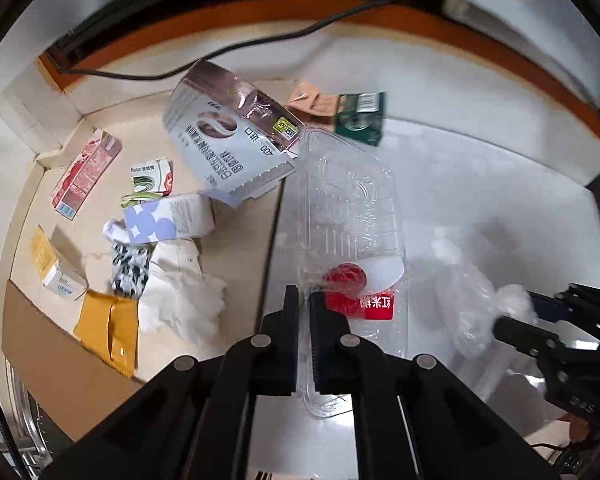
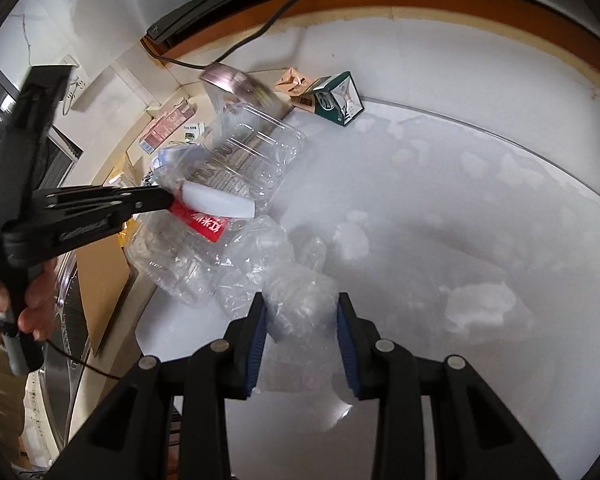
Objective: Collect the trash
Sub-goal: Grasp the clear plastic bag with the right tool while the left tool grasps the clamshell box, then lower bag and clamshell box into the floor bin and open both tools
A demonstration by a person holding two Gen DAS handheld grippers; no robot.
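On the white counter (image 2: 440,208), near its left edge: both tools meet over clear plastic trash.
Left tool (image 1: 303,300): jaws nearly together, pinching the thin rim of a clear plastic clamshell container (image 1: 352,216); seen from the right wrist view it enters from the left, gripping at the red-and-white label (image 2: 210,216).
Clamshell: lifted and tilted, its far end overlapping the edge of the counter; blurred in the right wrist view.
Right tool (image 2: 302,316): jaws at a middling gap, blue pads pressed on a crumpled clear plastic bag (image 2: 300,308) that bulges between them.
Hand (image 2: 28,300): wrapped round the left tool's handle.
Still on the counter, far side: dark green carton (image 2: 334,98) and a flattened tan carton (image 2: 294,80), touching.
Floor (image 1: 240,76) left of the counter: silver-white coffee pouch (image 1: 228,136), pink carton (image 1: 86,172), blue-dotted white carton (image 1: 168,220), yellow packet (image 1: 108,328), white tissue (image 1: 184,296).
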